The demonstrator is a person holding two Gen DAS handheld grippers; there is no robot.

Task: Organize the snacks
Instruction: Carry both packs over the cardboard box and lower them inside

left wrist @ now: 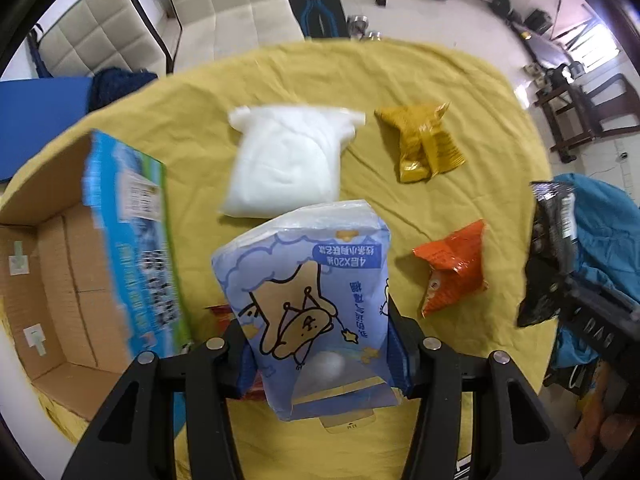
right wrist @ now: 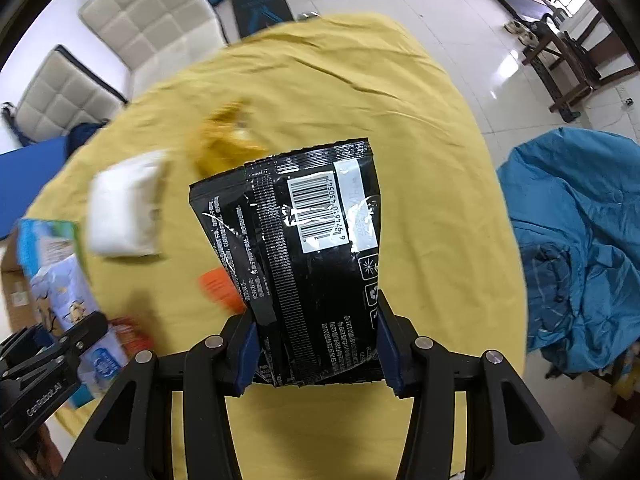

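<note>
Left tongs (left wrist: 320, 344) clamped on blue pack (left wrist: 308, 280), held above yellow bench (left wrist: 480, 92). Right tongs (right wrist: 316, 344) clamped on black pouch (right wrist: 304, 240), also held off the bench. On bench in left view: white bag (left wrist: 284, 160) at 12 o'clock, yellow packet (left wrist: 424, 144) at 1, orange packet (left wrist: 452, 268) at 3, open box (left wrist: 60, 276) at 9.

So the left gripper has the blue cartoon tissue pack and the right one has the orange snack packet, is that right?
Not quite. The left gripper does hold the blue cartoon tissue pack, but the right gripper holds a black packet, as the right wrist view shows. The orange snack packet lies on the yellow cloth.
</note>
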